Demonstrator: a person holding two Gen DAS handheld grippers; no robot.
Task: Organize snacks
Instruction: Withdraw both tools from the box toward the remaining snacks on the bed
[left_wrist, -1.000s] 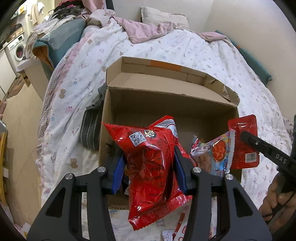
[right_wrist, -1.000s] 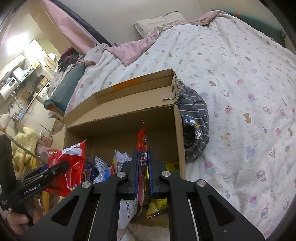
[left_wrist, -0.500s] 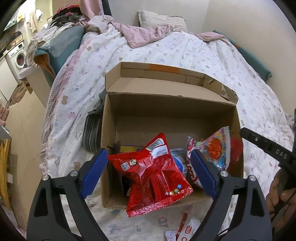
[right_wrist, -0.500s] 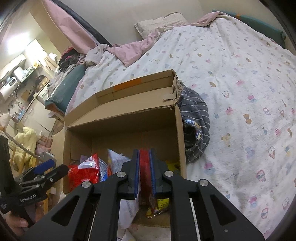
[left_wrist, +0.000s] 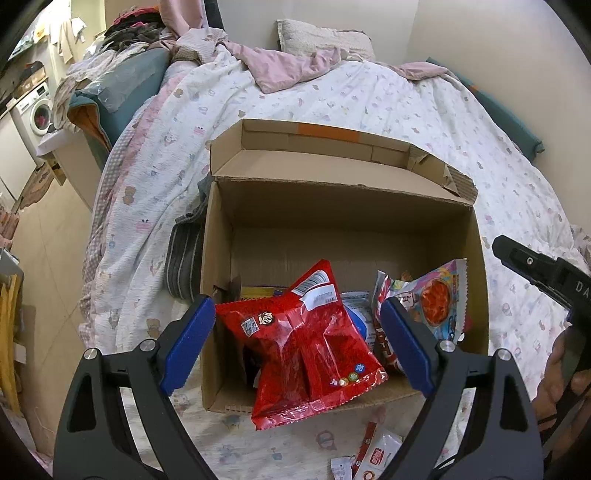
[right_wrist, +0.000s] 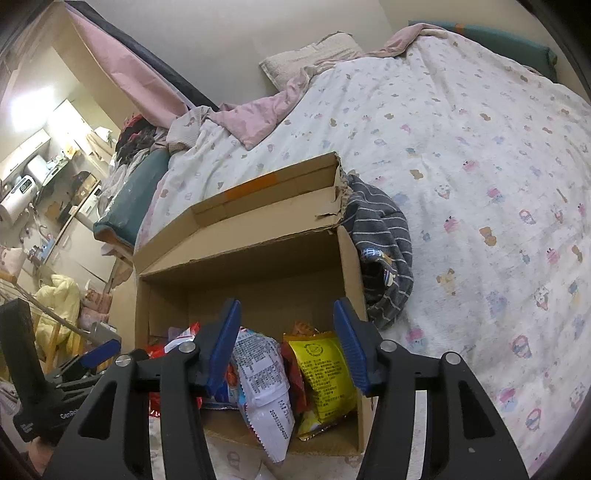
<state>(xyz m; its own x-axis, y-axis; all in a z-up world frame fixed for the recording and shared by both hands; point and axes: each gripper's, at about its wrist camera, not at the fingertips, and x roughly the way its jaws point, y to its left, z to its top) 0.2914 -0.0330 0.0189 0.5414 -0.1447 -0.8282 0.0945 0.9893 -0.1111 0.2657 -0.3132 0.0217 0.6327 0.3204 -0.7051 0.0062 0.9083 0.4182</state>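
Both the left hand-held gripper (left_wrist: 297, 341) and the right hand-held gripper (right_wrist: 288, 343) are held wide apart, empty, above the near edge of the cardboard box (left_wrist: 343, 206).

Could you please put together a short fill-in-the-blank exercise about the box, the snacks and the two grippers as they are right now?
1. The left gripper is ____, holding nothing.
2. The big red snack bag hangs over the ____ edge of the cardboard box.
3. The yellow snack packet lies ____ the box.
4. The striped garment lies ____ the box, on the bed.

Missing words: open; front; inside; beside
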